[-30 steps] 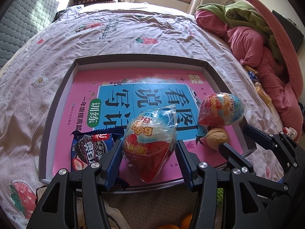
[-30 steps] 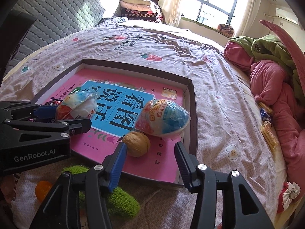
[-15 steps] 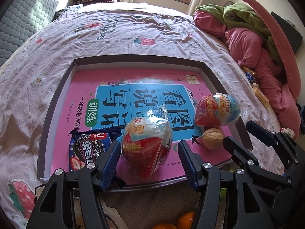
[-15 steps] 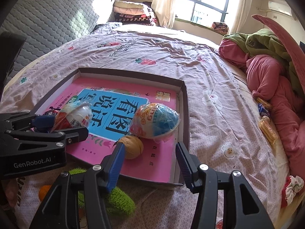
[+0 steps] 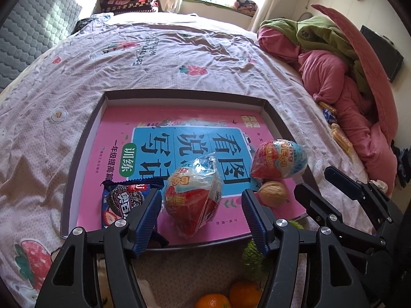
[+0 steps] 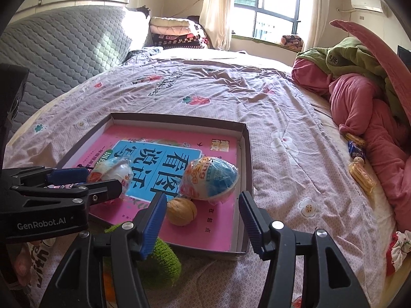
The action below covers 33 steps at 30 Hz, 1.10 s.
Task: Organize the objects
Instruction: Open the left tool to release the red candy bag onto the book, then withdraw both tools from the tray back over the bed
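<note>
A shallow dark box lid [image 5: 179, 93] with a pink book in it lies on the bed. In it are a wrapped toy egg [image 5: 191, 197], a second wrapped egg [image 5: 280, 159], a walnut [image 5: 272, 193] and a blue cookie packet [image 5: 122, 201]. My left gripper [image 5: 201, 218] is open, its blue pads on either side of the near egg, apart from it. My right gripper [image 6: 201, 220] is open and empty at the box's near edge, just short of the walnut [image 6: 181, 211] and second egg [image 6: 209, 178].
Two oranges [image 5: 226, 296] and a green fuzzy item [image 6: 159, 259] lie in front of the box. Snack packets [image 6: 359, 164] lie by a pile of pink and green bedding [image 6: 364, 82] at the right. Folded blankets [image 6: 174, 32] sit at the far end.
My left gripper has opened and drawn back from the near egg, which now rests in the box. My right gripper has also pulled back and tilted up a little.
</note>
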Each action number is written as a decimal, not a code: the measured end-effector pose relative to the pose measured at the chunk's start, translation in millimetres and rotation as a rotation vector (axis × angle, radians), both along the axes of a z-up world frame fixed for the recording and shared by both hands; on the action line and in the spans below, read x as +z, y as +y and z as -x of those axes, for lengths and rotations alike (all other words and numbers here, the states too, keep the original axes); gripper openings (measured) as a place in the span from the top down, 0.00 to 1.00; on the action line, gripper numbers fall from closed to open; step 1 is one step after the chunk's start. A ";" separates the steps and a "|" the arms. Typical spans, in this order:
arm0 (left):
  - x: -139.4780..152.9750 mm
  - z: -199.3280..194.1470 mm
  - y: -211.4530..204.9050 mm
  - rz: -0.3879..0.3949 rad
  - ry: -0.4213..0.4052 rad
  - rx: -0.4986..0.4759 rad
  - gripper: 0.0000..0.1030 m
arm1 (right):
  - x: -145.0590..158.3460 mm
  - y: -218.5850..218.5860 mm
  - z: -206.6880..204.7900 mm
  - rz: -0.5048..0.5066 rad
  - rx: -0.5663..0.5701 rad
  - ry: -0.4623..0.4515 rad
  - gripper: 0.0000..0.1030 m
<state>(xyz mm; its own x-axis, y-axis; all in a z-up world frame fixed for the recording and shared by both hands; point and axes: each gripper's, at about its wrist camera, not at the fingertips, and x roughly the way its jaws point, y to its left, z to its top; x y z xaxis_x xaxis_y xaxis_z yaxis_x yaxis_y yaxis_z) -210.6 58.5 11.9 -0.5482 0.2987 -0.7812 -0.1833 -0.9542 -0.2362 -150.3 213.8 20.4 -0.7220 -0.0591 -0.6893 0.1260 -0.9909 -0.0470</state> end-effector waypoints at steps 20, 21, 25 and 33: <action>21.7 -27.2 -9.2 0.010 0.076 0.018 0.28 | 12.2 -5.9 -14.9 0.015 0.011 0.054 0.42; 23.4 -29.6 -10.6 0.013 0.083 0.020 0.28 | 13.2 -6.1 -16.4 0.019 0.012 0.058 0.42; 29.1 -37.8 -16.5 0.026 0.106 0.034 0.28 | 16.8 -6.9 -21.9 0.034 0.010 0.073 0.38; 39.5 -55.7 -23.4 0.041 0.138 0.031 0.28 | 26.4 -10.5 -34.5 0.042 0.016 0.113 0.38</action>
<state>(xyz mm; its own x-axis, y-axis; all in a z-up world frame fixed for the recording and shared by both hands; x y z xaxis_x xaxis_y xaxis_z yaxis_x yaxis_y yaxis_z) -154.9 35.1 51.4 -0.6598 0.2497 -0.7087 -0.1821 -0.9682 -0.1716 -115.9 203.3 46.8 -0.7935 -0.0986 -0.6005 0.1383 -0.9902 -0.0201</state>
